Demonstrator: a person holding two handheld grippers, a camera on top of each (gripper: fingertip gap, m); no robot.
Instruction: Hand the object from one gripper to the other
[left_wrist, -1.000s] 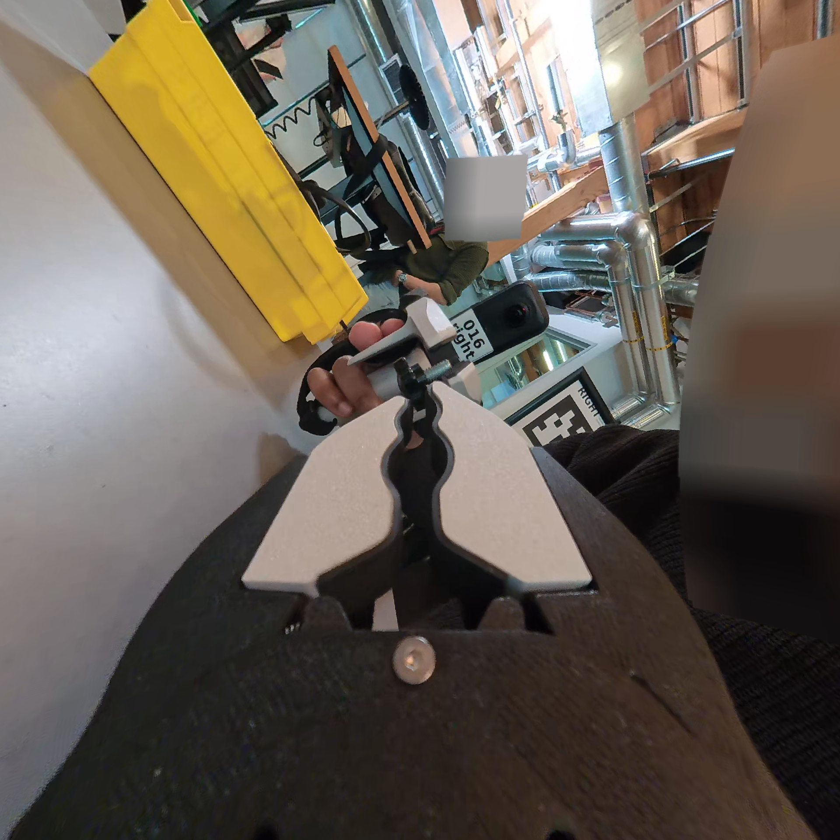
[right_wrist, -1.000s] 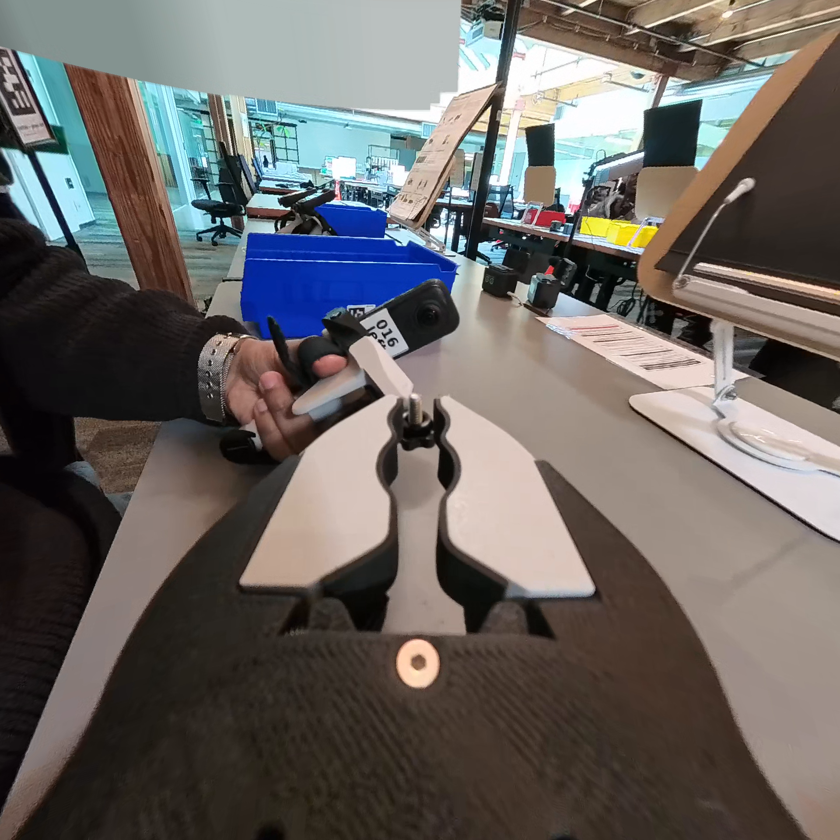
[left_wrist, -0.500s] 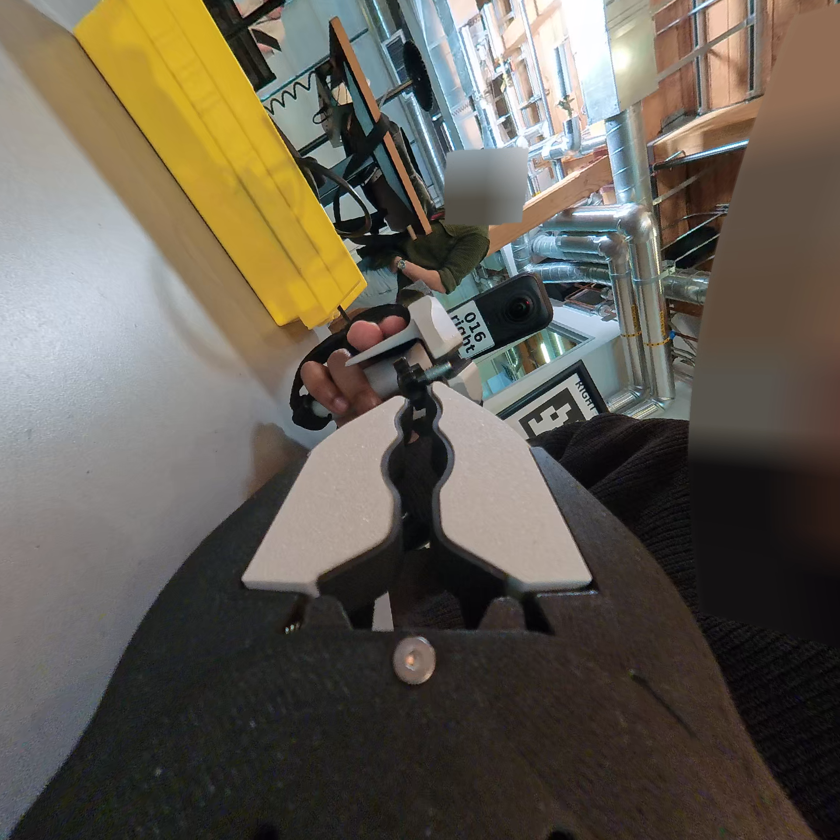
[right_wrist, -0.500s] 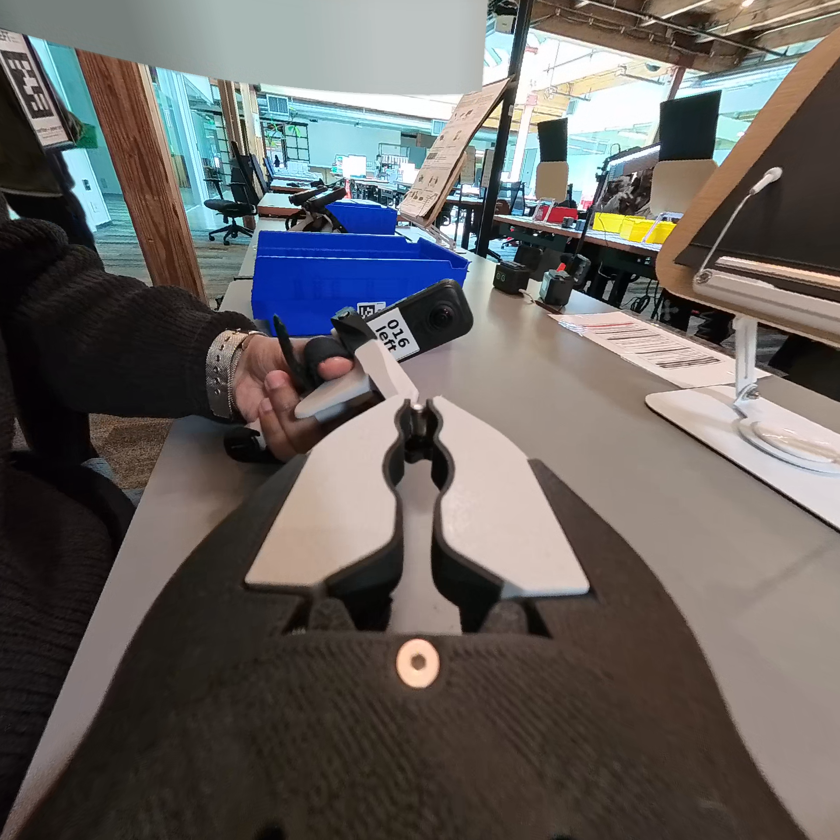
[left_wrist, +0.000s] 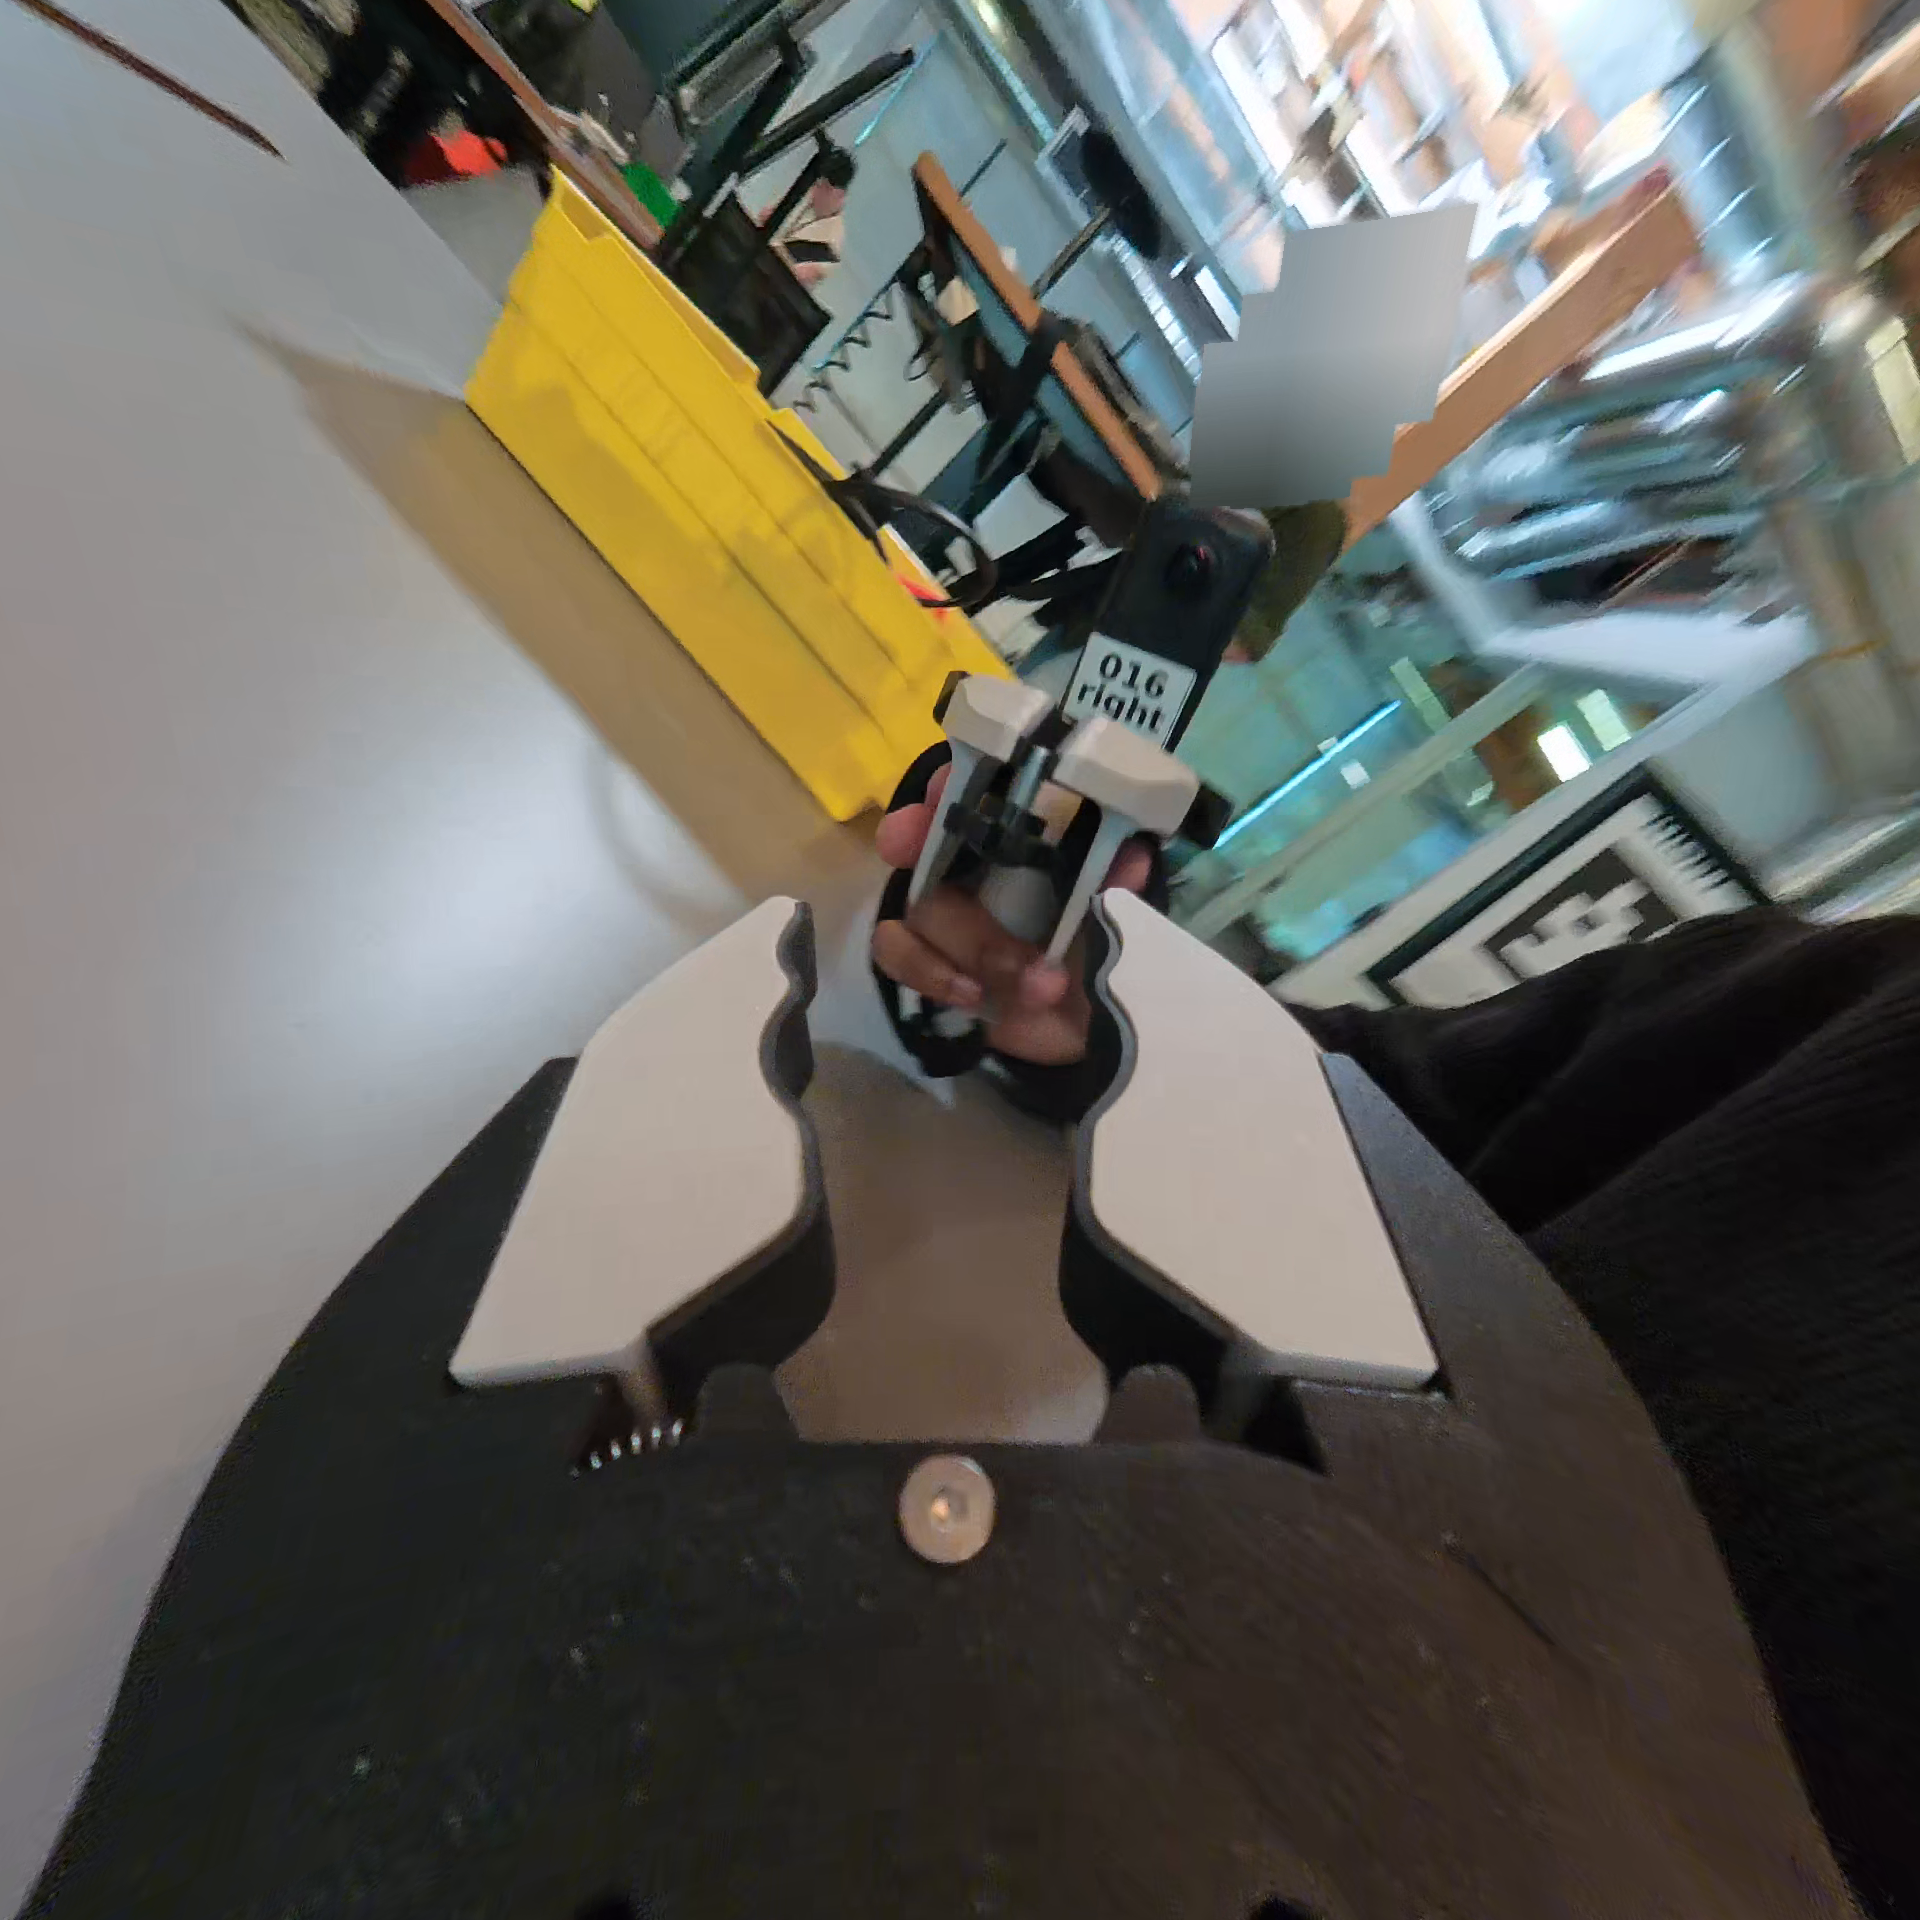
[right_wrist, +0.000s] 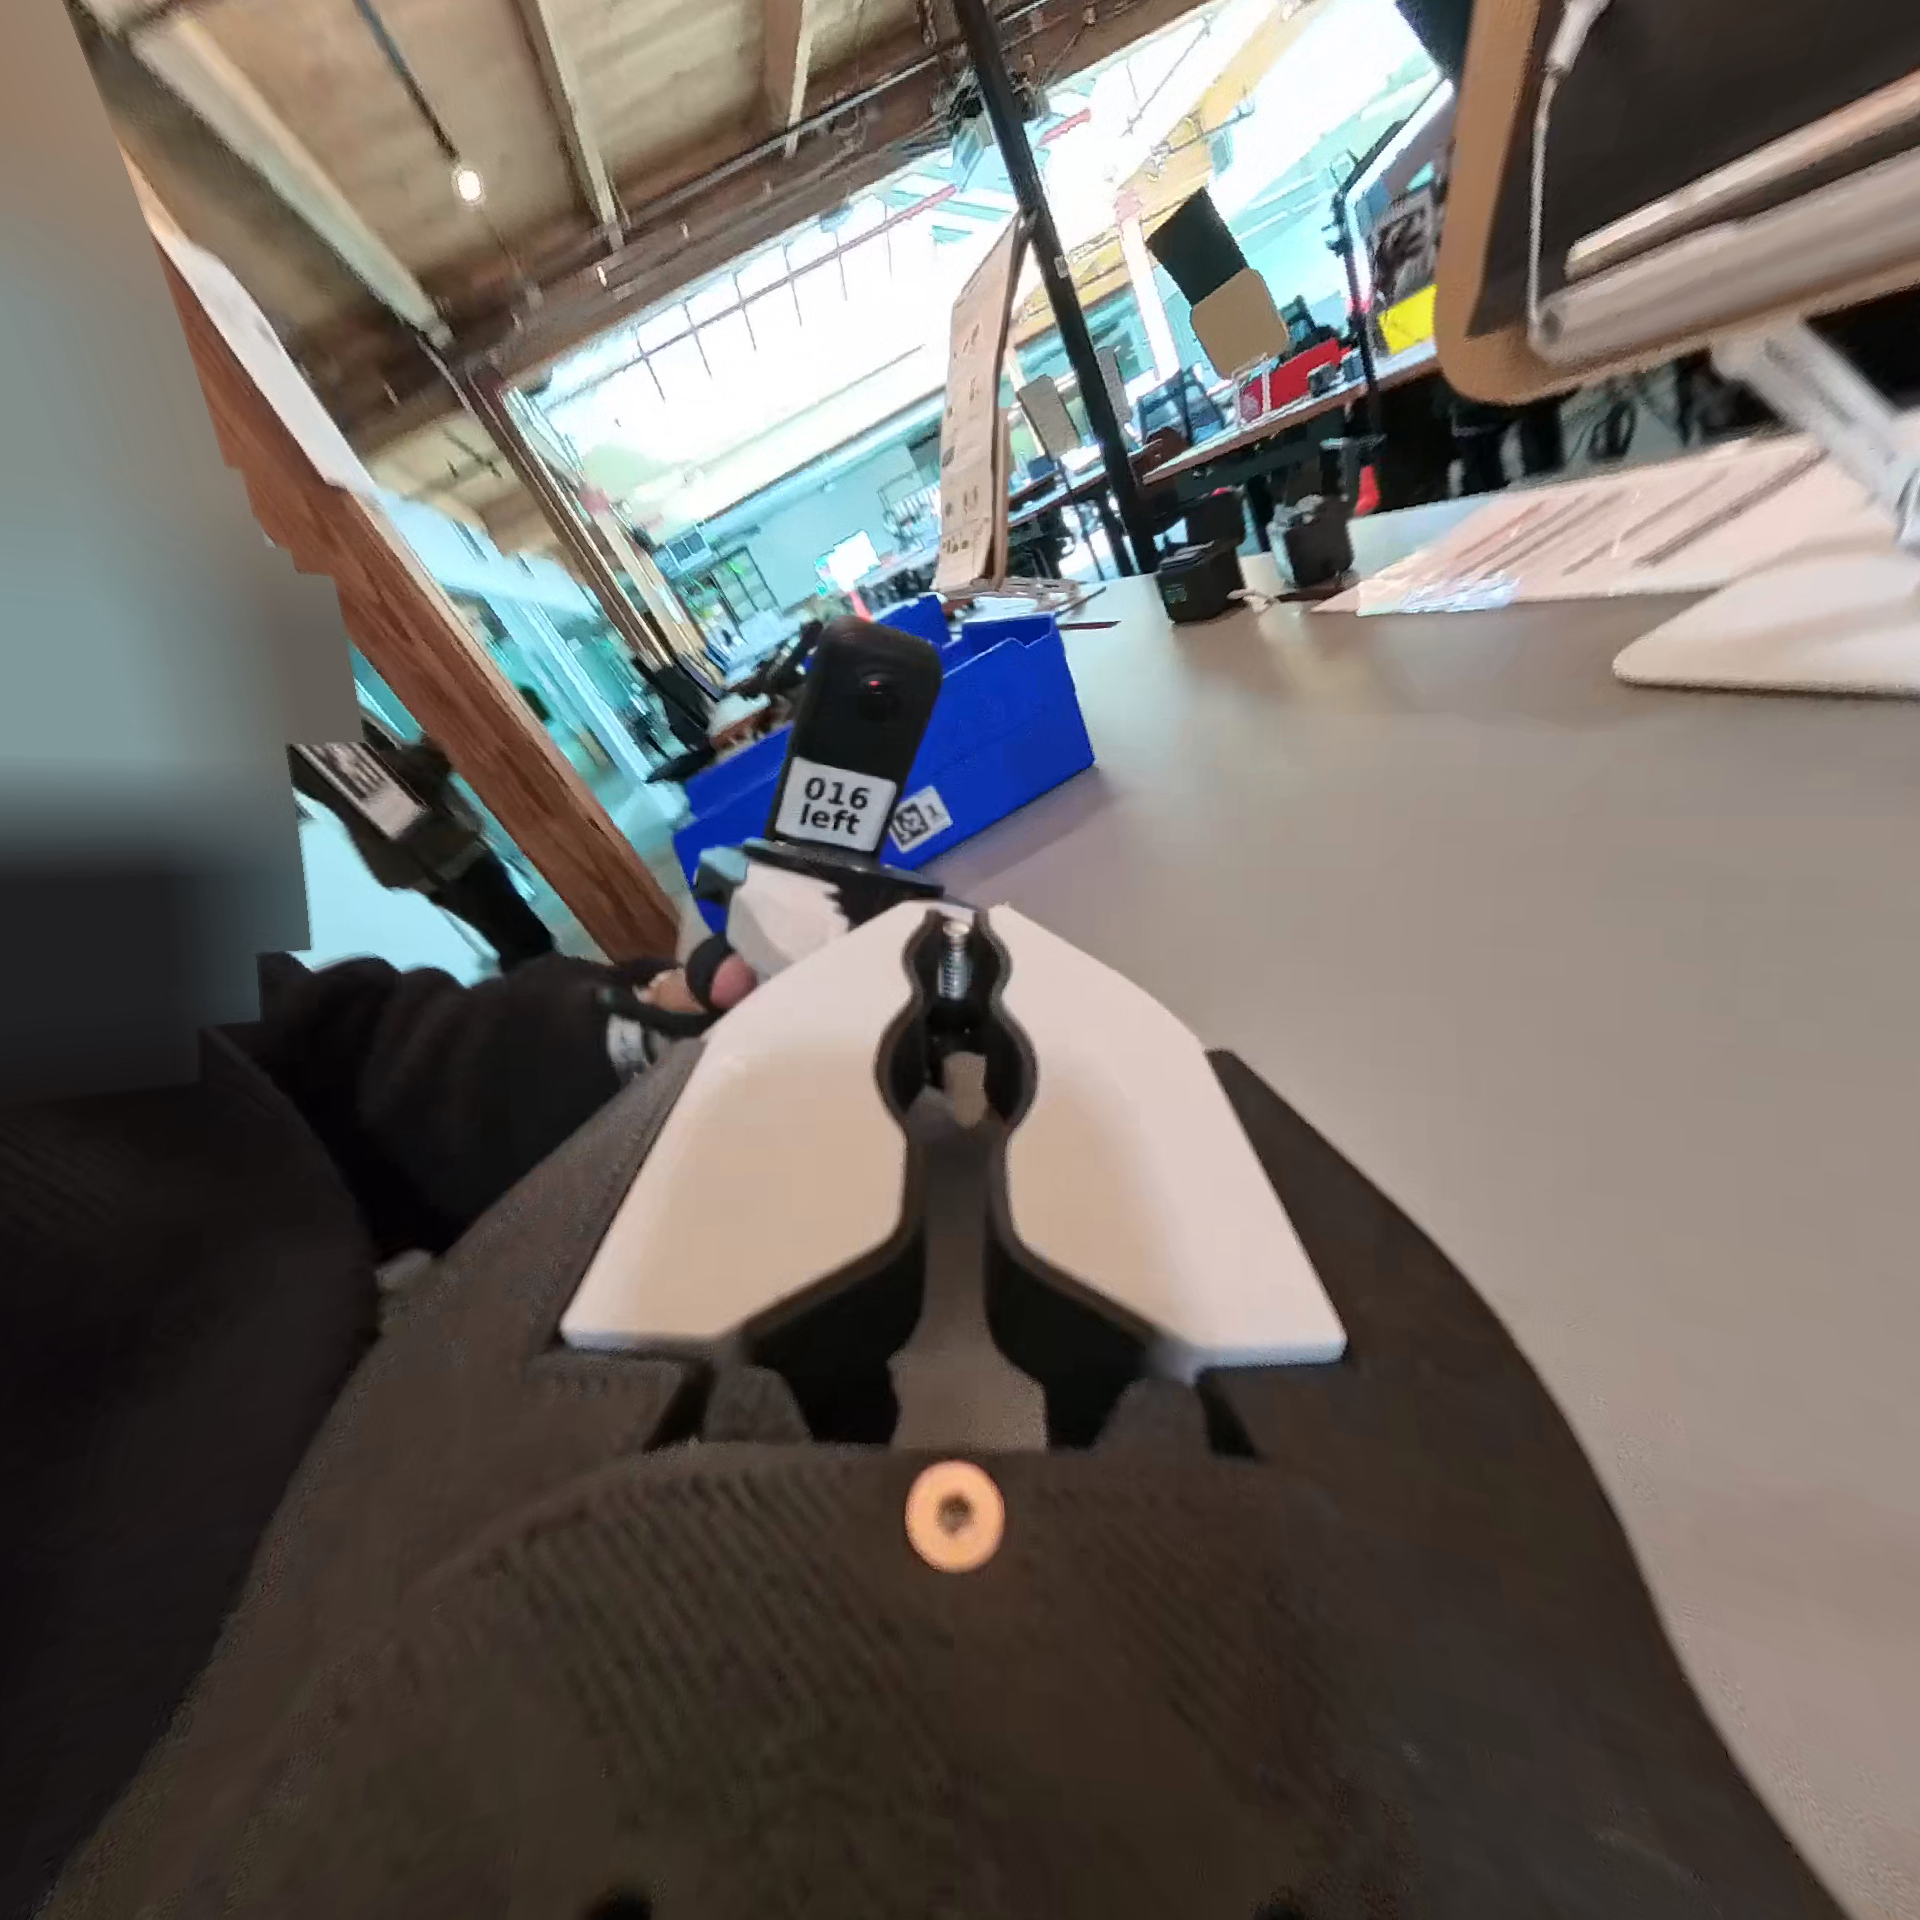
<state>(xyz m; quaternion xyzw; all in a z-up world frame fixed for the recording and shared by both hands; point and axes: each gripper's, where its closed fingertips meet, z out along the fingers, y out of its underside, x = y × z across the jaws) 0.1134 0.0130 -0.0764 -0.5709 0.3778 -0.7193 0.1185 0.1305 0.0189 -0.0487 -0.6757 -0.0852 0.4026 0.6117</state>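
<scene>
Your right tool (right_wrist: 954, 940) has the bolt; your left tool (left_wrist: 948, 971) is spread wide and empty.
The small threaded bolt (right_wrist: 951, 971) sits pinched at the right tool's tips, above the grey table (right_wrist: 1507, 935), a yellow bin (left_wrist: 665, 488) beyond.

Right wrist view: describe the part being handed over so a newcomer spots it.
Find the grey table, then the right hand-held gripper in the foreground. Pinched in the notch between its white fingers sits a small bolt. It alone is threaded metal, with a black nut and pale sleeve behind the thread; the left hand-held gripper is open, empty.
</scene>
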